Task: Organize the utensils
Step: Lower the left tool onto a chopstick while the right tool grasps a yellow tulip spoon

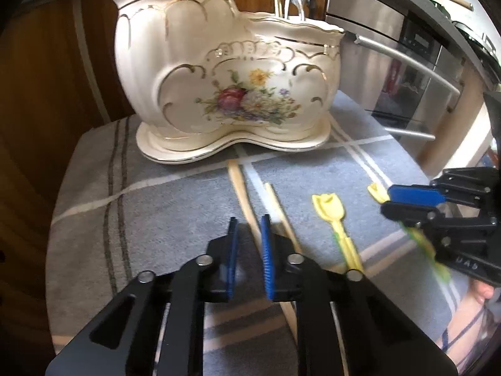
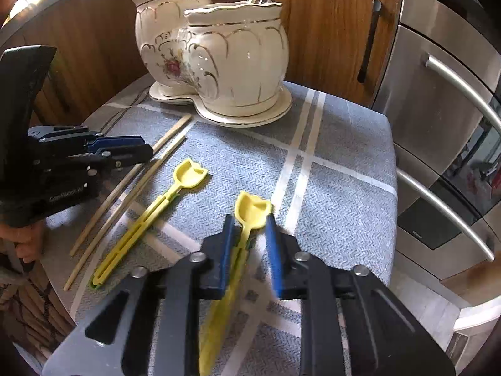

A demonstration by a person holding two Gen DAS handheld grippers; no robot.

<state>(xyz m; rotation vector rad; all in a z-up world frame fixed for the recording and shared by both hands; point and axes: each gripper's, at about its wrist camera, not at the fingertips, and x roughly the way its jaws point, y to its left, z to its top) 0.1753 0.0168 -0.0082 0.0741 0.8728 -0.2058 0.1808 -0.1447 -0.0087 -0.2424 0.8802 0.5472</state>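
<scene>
A cream two-pot floral utensil holder (image 1: 225, 72) stands at the back of the cloth-covered table; it also shows in the right wrist view (image 2: 219, 59), with forks and wooden sticks in it. Two wooden chopsticks (image 1: 278, 206) lie on the cloth. My left gripper (image 1: 249, 222) is open, low over the chopsticks, one stick between its fingers. Two yellow spoons lie on the cloth: one (image 2: 150, 206) left, one (image 2: 250, 213) between the fingers of my right gripper (image 2: 249, 219), which is open around its neck. The right gripper also shows in the left wrist view (image 1: 388, 200).
A grey-blue checked cloth (image 2: 328, 169) covers the small table, whose edges drop off on the right and front. A stainless oven with bar handles (image 2: 454, 131) stands to the right. Wooden cabinets (image 2: 328, 31) stand behind the holder.
</scene>
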